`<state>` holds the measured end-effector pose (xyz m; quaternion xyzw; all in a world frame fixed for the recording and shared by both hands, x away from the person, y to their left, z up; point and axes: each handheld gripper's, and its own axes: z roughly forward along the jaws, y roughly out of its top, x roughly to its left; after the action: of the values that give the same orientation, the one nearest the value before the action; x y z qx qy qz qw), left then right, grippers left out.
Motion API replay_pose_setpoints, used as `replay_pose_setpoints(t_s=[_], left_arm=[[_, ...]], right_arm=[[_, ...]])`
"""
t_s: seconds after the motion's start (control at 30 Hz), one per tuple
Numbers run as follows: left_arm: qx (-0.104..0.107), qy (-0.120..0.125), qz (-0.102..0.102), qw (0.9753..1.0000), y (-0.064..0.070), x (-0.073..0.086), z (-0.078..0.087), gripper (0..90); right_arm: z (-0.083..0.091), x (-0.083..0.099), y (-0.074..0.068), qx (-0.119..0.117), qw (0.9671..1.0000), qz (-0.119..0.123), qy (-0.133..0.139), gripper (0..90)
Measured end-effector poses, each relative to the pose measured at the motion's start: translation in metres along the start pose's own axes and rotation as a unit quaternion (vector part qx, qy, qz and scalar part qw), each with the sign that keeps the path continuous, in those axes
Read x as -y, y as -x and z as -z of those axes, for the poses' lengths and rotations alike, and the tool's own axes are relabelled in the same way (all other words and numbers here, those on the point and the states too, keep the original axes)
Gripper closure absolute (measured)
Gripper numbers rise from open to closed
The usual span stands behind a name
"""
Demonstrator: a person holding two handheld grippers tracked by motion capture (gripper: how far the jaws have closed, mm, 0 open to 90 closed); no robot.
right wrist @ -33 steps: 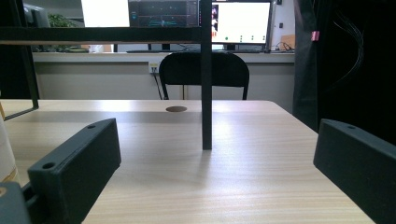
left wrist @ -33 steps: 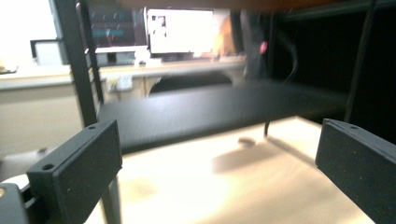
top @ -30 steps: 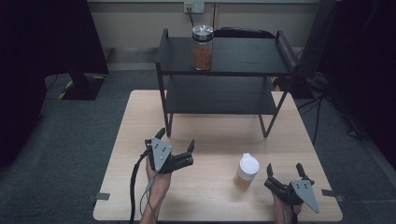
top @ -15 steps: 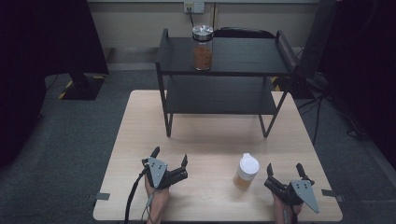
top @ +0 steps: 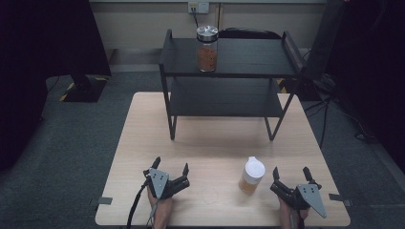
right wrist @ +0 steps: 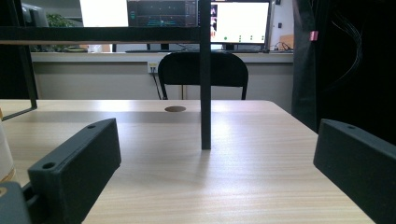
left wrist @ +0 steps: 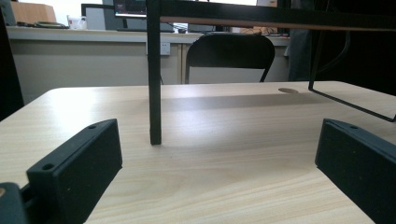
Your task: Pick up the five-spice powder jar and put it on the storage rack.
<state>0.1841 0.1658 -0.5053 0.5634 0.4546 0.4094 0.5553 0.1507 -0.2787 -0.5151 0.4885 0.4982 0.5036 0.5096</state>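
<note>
White-lidded jar (top: 251, 175) sits on the wooden table (top: 210, 148), just at nine o'clock of the right gripper (top: 289, 177). Both grippers rest with jaws wide, holding nothing; the left gripper (top: 170, 168) is farther off. Probably nothing is started. The lifting is still left.

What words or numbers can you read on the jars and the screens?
None can be read.
White-lidded jar on the table: no label shows.
Metal-lidded jar on the black shelf: no label shows.
Monitors behind the table, in the right gripper view: graphs and tiny marks, too small and blurred to read.
</note>
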Motion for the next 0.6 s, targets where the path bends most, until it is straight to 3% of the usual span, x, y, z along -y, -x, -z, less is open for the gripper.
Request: replay_pose_setpoints(t_s=[0.2,0.3,0.37,0.43,0.6], left_arm=[[0.003,0.002,-0.011,0.9999,0.002,0.001,0.0,0.0],[-0.001,0.021,-0.002,0.9998,0.001,0.008,0.003,0.0],[0.009,0.034,-0.006,0.9994,-0.002,0.012,0.005,0.0],[0.01,0.033,-0.021,0.9992,0.001,0.012,0.005,0.0],[0.003,0.034,-0.019,0.9993,0.003,0.012,0.005,0.0]], right_arm=[[0.0,0.0,0.0,0.001,1.0,0.0,0.0,0.0],[0.0,0.0,0.0,0.001,1.0,0.0,0.0,0.0],[0.0,0.0,0.0,0.001,1.0,0.0,0.0,0.0],[0.0,0.0,0.0,0.001,1.0,0.0,0.0,0.0],[0.0,0.0,0.0,0.0,1.0,0.0,0.0,0.0]])
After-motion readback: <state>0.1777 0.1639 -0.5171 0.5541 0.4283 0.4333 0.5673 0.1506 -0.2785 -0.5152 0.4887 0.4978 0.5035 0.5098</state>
